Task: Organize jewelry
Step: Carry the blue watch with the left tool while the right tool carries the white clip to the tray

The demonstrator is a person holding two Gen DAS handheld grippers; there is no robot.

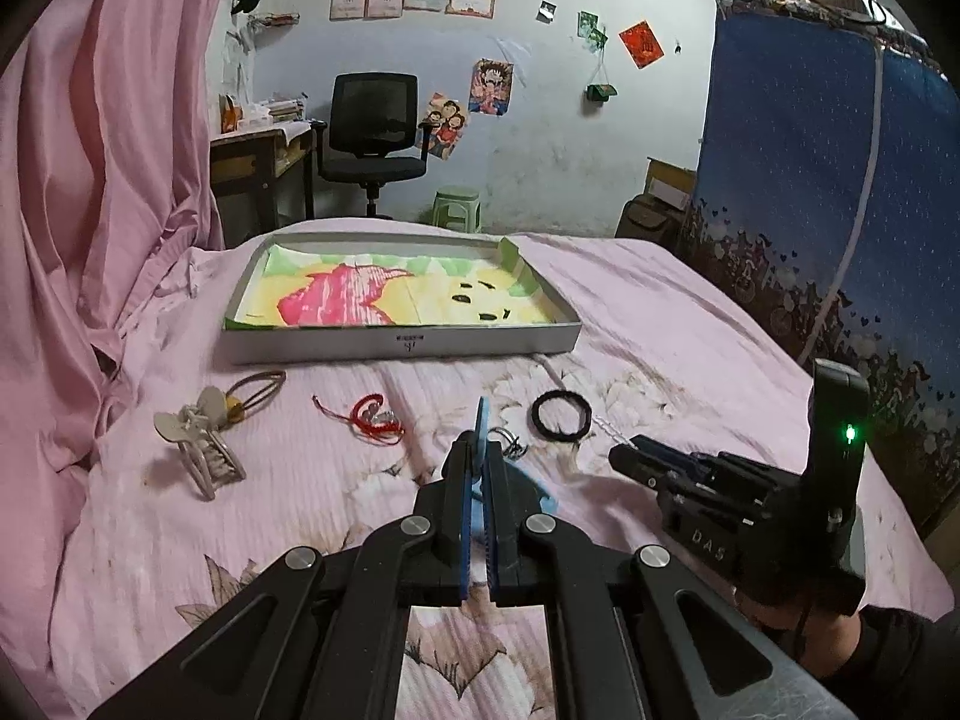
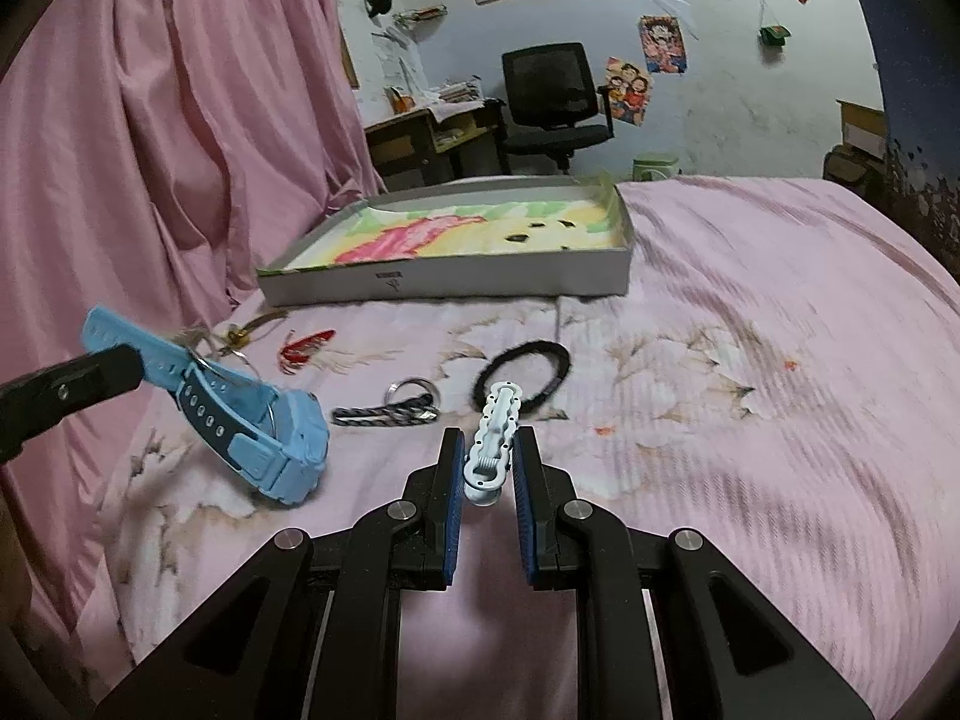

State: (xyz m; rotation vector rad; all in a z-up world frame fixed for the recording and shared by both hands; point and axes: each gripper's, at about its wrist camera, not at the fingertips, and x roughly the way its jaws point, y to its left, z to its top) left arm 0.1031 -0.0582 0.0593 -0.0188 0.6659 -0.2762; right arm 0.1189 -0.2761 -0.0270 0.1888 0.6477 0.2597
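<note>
1. Already the left gripper (image 1: 477,468) is clamped tight on the strap of the blue watch (image 2: 264,426), whose body hangs below, off the bedspread (image 2: 750,360).
2. Jaws of the right gripper (image 2: 487,456) pinch a white hair clip (image 2: 493,438), long axis pointing toward the box (image 2: 444,285).
3. Both loads sit on the box's near side; the left gripper looks slightly nearer it.

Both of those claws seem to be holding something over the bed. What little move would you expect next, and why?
Probably carrying both pieces forward to the shallow box. The left gripper is shut on the blue watch by its strap, and the right gripper pinches a white hair clip. The box lies just ahead on the bed, its inside looking mostly bare.
</note>
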